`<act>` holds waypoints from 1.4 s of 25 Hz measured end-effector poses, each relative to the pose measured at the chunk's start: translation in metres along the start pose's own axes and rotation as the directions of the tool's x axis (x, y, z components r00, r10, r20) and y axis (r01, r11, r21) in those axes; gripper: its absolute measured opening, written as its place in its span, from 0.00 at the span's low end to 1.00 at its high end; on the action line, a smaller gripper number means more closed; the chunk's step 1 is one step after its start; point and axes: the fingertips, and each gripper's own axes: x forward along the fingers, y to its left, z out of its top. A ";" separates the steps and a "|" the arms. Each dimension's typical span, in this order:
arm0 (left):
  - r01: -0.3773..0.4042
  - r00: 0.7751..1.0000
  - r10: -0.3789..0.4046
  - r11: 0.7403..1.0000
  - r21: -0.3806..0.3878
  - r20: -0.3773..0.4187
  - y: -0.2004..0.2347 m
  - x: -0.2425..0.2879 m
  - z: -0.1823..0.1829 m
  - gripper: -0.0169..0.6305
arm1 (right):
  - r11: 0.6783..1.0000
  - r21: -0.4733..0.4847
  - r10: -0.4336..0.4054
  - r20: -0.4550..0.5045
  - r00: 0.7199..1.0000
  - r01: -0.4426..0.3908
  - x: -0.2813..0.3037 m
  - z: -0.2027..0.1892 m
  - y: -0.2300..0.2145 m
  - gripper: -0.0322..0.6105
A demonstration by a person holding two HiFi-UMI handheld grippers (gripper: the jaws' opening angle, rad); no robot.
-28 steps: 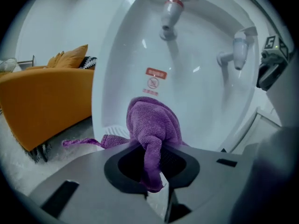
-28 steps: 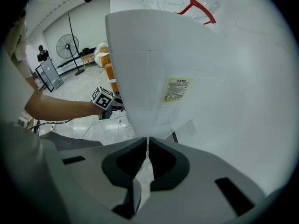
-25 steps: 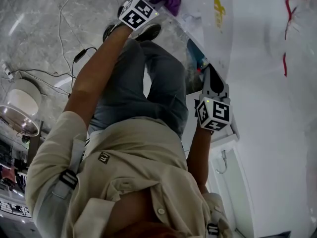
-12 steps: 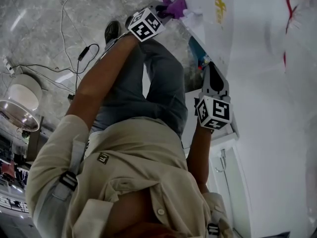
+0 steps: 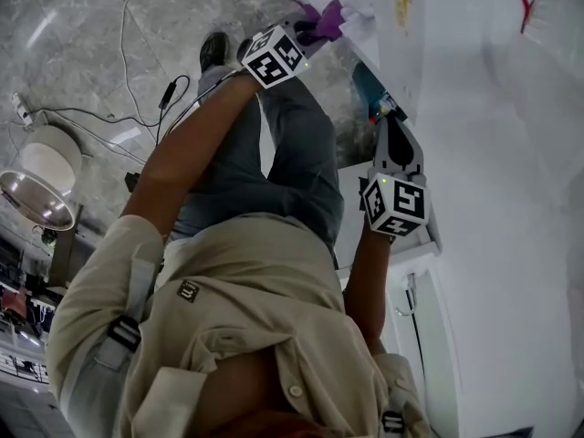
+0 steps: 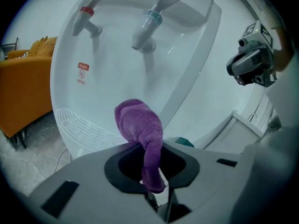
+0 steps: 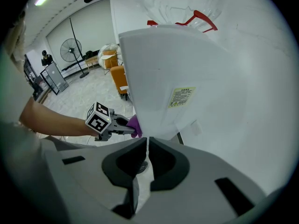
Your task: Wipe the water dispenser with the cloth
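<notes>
The white water dispenser (image 5: 394, 26) stands in front of me; its side with a yellow label (image 7: 183, 97) fills the right gripper view. In the left gripper view its recess shows a red tap (image 6: 86, 18), a blue tap (image 6: 152, 24) and a white drip grille (image 6: 77, 127). My left gripper (image 5: 306, 33) is shut on a purple cloth (image 6: 140, 125), which bulges out toward the recess just above the grille. Whether the cloth touches the wall I cannot tell. My right gripper (image 5: 392, 128) is shut and holds nothing, its tips close to the dispenser's lower side edge.
Cables (image 5: 137, 53) and a round metal lamp (image 5: 36, 190) lie on the marble floor at left. An orange chair (image 6: 23, 85) stands left of the dispenser. A bottle with a red handle (image 7: 198, 17) sits on top. A white cabinet (image 5: 420, 318) is below right.
The left gripper with the purple cloth has slid down and right in the head view, along the dispenser front. The right gripper has hardly moved.
</notes>
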 end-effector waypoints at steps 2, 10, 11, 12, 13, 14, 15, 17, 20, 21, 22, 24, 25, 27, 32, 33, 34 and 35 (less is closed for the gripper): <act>0.008 1.000 -0.008 1.000 -0.002 0.009 -0.009 -0.007 0.007 0.14 | 1.000 -0.001 0.005 0.007 1.000 -0.005 -0.005 0.004 0.003 0.09; 0.021 0.998 -0.021 1.000 0.004 0.062 -0.043 -0.039 0.049 0.14 | 1.000 0.001 0.018 0.017 1.000 -0.018 -0.033 0.014 0.009 0.10; 0.019 0.998 -0.020 1.000 0.007 0.066 -0.045 -0.043 0.054 0.14 | 1.000 0.001 0.018 0.023 1.000 -0.018 -0.037 0.017 0.009 0.10; 0.017 0.998 -0.017 1.000 0.009 0.068 -0.047 -0.047 0.059 0.14 | 1.000 0.001 0.019 0.029 0.999 -0.019 -0.040 0.019 0.009 0.10; 0.014 0.997 -0.015 1.000 0.010 0.070 -0.049 -0.050 0.062 0.14 | 1.000 0.001 0.020 0.034 0.999 -0.020 -0.043 0.021 0.009 0.10; 0.012 0.997 -0.013 1.000 0.010 0.071 -0.052 -0.053 0.066 0.14 | 1.000 0.001 0.020 0.038 0.999 -0.020 -0.046 0.023 0.009 0.10; 0.011 0.997 -0.011 1.000 0.009 0.072 -0.055 -0.056 0.069 0.14 | 1.000 0.002 0.019 0.041 0.999 -0.019 -0.049 0.025 0.008 0.10; 0.008 0.997 -0.008 1.000 0.008 0.075 -0.060 -0.061 0.076 0.14 | 1.000 0.004 0.018 0.048 0.999 -0.018 -0.056 0.028 0.006 0.10; 0.006 0.997 -0.007 1.000 0.012 0.080 -0.066 -0.070 0.088 0.14 | 1.000 0.005 0.017 0.055 0.998 -0.018 -0.065 0.033 0.005 0.10; 0.008 0.996 -0.009 1.000 0.015 0.084 -0.068 -0.074 0.092 0.14 | 1.000 0.006 0.018 0.057 0.998 -0.018 -0.068 0.035 0.005 0.10; 0.011 0.996 -0.012 1.000 0.020 0.089 -0.071 -0.078 0.097 0.14 | 1.000 0.006 0.018 0.059 0.998 -0.019 -0.070 0.037 0.005 0.10; 0.017 0.995 -0.021 0.999 0.034 0.099 -0.076 -0.085 0.108 0.14 | 1.000 0.006 0.019 0.068 0.998 -0.020 -0.075 0.042 0.005 0.10; 0.020 0.994 -0.024 0.999 0.041 0.104 -0.079 -0.089 0.112 0.14 | 1.000 0.006 0.020 0.072 0.997 -0.020 -0.077 0.045 0.005 0.10; 0.022 0.994 -0.027 0.998 0.054 0.108 -0.083 -0.095 0.120 0.14 | 1.000 0.004 0.020 0.083 0.996 -0.021 -0.080 0.050 0.005 0.09; 0.020 0.993 -0.027 0.998 0.064 0.112 -0.090 -0.106 0.135 0.14 | 1.000 0.000 0.016 0.100 0.995 -0.017 -0.089 0.063 0.001 0.10; 0.021 0.993 -0.028 0.998 0.066 0.113 -0.091 -0.108 0.138 0.14 | 1.000 0.000 0.015 0.103 0.995 -0.015 -0.091 0.065 0.000 0.10; 0.022 0.993 -0.029 0.998 0.067 0.113 -0.093 -0.111 0.141 0.14 | 1.000 -0.001 0.013 0.106 0.994 -0.013 -0.093 0.068 0.000 0.10; 0.022 0.993 -0.030 0.997 0.068 0.112 -0.095 -0.113 0.143 0.14 | 1.000 -0.003 0.011 0.109 0.994 -0.010 -0.096 0.071 -0.001 0.10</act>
